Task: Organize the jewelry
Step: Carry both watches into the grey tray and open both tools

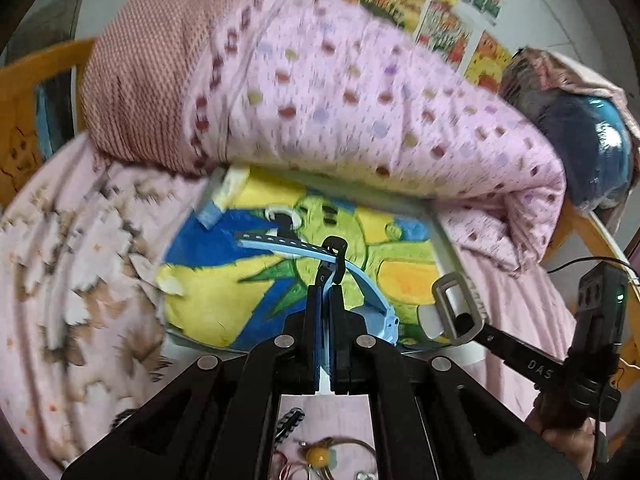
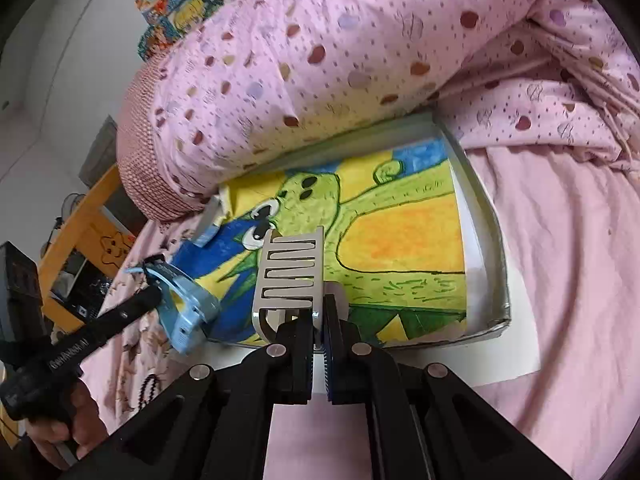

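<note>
My left gripper [image 1: 330, 266] is shut on the strap of a light blue watch [image 1: 280, 242]; the watch body hangs beside the fingers. It hovers over a shallow box [image 1: 444, 240] lined with a green, yellow and blue drawing. My right gripper [image 2: 320, 310] is shut on a silver slotted hair clip [image 2: 292, 272], held upright over the same box [image 2: 484, 232]. The right wrist view shows the blue watch [image 2: 188, 308] in the left gripper [image 2: 156, 292] at the box's left corner. The silver clip [image 1: 452, 304] appears at the right of the left wrist view.
A rolled pink dotted quilt [image 1: 340, 92] lies against the box's far side on the pink bed. A hair tie with a yellow bead [image 1: 318, 456] and a black bead bracelet [image 2: 146, 390] lie on the sheet near me. A wooden bed frame [image 1: 24, 80] runs along the left.
</note>
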Demonstrator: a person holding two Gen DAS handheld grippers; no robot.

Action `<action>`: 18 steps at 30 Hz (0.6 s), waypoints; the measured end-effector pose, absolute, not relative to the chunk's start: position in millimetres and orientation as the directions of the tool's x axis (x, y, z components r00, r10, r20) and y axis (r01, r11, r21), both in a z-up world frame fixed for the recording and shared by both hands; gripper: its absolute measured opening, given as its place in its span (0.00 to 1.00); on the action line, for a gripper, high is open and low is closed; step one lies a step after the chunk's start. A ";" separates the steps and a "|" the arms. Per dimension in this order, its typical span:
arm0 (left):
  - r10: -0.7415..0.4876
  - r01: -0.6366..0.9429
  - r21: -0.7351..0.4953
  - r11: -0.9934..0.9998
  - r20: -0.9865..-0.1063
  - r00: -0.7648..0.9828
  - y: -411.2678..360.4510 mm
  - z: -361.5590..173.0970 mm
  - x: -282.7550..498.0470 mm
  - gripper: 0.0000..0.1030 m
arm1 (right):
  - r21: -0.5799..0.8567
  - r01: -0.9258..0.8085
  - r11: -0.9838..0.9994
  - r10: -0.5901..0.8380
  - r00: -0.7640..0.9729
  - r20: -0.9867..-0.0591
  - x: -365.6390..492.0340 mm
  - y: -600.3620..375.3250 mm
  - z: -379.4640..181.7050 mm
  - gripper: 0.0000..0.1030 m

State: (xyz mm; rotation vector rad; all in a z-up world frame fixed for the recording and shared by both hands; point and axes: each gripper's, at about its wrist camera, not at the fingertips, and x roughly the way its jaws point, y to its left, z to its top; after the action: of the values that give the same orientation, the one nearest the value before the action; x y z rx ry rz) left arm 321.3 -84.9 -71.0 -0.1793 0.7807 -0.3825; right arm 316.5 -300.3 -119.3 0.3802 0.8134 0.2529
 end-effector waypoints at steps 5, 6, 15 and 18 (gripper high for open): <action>-0.388 0.245 -0.302 0.921 -0.682 0.620 -80.8 -93.1 336.4 0.01 | 0.392 -0.043 0.919 0.331 0.625 -0.707 325.5 -296.0 -134.3 0.07; -0.389 0.239 -0.307 0.921 -0.685 0.616 -79.4 -92.9 339.8 0.01 | 0.386 -0.039 0.922 0.324 0.624 -0.711 325.4 -296.9 -134.6 0.07; -0.362 0.197 -0.305 0.932 -0.737 0.571 -74.0 -99.4 351.7 0.26 | 0.341 -0.046 0.939 0.283 0.666 -0.690 317.6 -294.1 -118.7 0.46; -0.347 0.189 -0.293 0.937 -0.731 0.587 -73.3 -94.8 345.5 0.47 | 0.347 -0.041 0.937 0.273 0.707 -0.652 308.7 -297.7 -105.8 0.60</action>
State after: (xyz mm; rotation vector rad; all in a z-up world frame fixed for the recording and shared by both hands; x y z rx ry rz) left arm 345.5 -73.3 -94.8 -0.1923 0.8911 -0.3145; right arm 308.7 -297.7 -105.8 0.3198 0.7684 0.1777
